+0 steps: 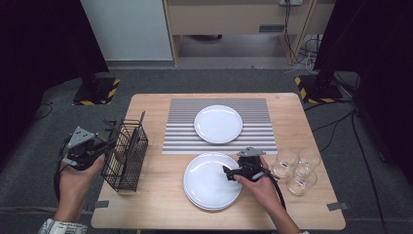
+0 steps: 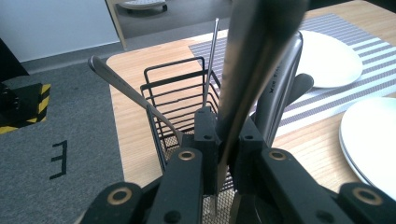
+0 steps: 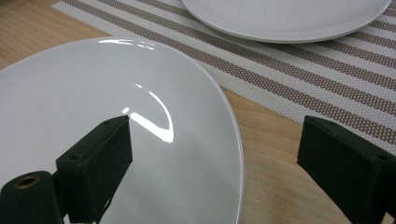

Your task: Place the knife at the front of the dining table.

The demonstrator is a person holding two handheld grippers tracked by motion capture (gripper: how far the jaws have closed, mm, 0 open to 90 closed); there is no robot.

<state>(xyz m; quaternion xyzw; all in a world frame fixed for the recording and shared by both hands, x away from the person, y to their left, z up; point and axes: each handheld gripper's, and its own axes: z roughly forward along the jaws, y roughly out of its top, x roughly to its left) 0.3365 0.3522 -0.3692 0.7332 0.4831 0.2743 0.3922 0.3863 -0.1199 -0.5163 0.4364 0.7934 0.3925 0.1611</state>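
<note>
A black wire cutlery basket (image 1: 127, 156) stands at the table's left side, with several steel handles (image 2: 116, 84) leaning in it. My left gripper (image 1: 106, 141) is beside its left wall. In the left gripper view the left gripper (image 2: 218, 126) is shut on a flat steel cutlery piece (image 2: 252, 70) that rises between the jaws, over the basket (image 2: 177, 93). A stack of white plates (image 1: 204, 187) lies at the front centre. My right gripper (image 1: 232, 171) is open at its right rim. One jaw is over the top plate (image 3: 70, 93) and the other over bare wood, around the right gripper (image 3: 215, 135).
A single white plate (image 1: 218, 124) sits on a striped placemat (image 1: 180, 131) at the table's back middle. Three clear glasses (image 1: 297, 168) stand at the right edge, close to my right hand. Grey carpet surrounds the table.
</note>
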